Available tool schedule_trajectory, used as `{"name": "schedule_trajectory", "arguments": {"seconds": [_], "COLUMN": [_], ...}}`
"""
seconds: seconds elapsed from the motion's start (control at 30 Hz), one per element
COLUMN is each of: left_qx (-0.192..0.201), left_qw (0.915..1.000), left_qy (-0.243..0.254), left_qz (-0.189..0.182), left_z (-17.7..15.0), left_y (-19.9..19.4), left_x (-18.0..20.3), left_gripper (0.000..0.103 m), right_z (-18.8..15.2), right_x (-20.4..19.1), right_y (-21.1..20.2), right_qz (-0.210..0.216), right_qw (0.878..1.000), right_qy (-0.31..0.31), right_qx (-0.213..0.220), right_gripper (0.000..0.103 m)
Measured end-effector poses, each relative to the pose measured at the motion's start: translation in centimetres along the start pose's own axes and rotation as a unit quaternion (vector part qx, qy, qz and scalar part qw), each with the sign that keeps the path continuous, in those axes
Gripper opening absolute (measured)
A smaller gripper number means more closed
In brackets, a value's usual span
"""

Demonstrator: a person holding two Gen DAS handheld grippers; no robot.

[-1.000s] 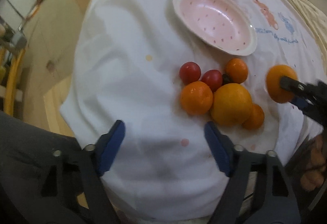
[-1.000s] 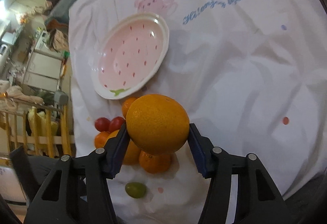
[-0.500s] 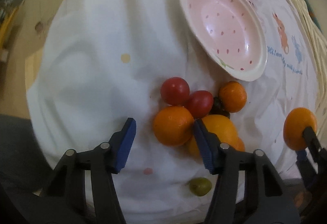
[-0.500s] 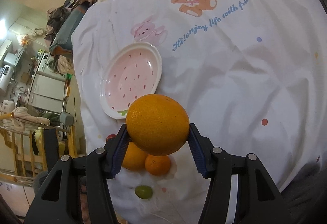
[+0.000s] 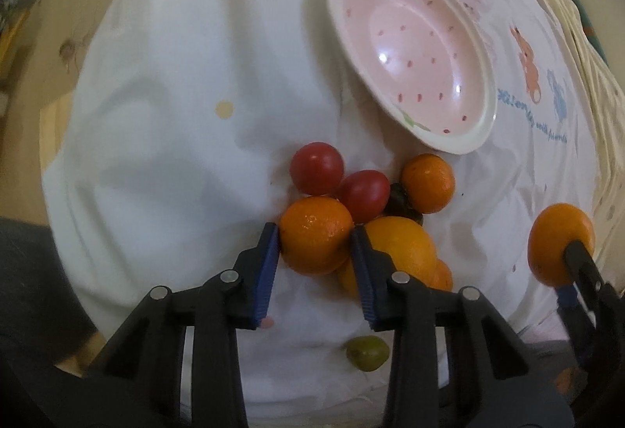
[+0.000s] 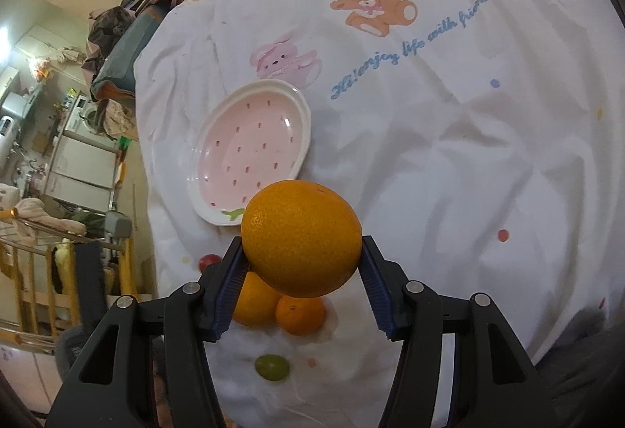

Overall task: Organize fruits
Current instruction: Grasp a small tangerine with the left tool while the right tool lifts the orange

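White cloth bore an empty plate; the right gripper held an orange clamped aloft for transfer, while the left gripper pinched a mandarin.

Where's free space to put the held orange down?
The pink dish is bare inside. Open cloth lies right of the dish, below the blue lettering. It is crowded at the fruit pile below the dish, where the left hand-held gripper brackets a mandarin.
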State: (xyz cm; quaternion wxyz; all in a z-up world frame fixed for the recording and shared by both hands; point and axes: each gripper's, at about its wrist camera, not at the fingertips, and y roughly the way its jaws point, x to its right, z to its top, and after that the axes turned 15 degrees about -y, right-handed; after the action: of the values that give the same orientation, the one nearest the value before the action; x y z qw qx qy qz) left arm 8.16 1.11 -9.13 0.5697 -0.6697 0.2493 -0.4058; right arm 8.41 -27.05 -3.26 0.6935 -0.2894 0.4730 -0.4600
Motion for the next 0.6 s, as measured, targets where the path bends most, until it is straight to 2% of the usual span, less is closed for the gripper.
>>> {"name": "schedule_trajectory", "arguments": {"seconds": [0.23,0.33,0.43,0.6], "left_qx": [0.061,0.095,0.135,0.151], "left_qw": [0.996,0.9905,0.9827,0.9786], "left_qy": [0.063,0.097,0.126,0.138], "left_qz": [-0.013,-0.022,-0.014,-0.023], "left_z": [0.3,1.2,2.4,4.9], "left_y": [-4.2,-6.1,-7.3,-8.5], "left_x": [1.5,2.7,4.4,5.5], "left_gripper": [0.032,0.032,0.032,0.032], "right_z": [0.3,0.9,2.3,4.9], "right_x": [0.5,0.2,-0.2,-0.7], "right_y": [0.1,0.1,0.0,0.3], "right_qz": [-0.003,0.001,0.006,0.013], "right_qw": [1.0,1.0,1.0,0.999], "right_qy": [0.004,0.001,-0.014,-0.034], "right_qx": [0.0,0.001,0.004,0.01], "right_gripper": [0.059,0.059,0.059,0.059]}}
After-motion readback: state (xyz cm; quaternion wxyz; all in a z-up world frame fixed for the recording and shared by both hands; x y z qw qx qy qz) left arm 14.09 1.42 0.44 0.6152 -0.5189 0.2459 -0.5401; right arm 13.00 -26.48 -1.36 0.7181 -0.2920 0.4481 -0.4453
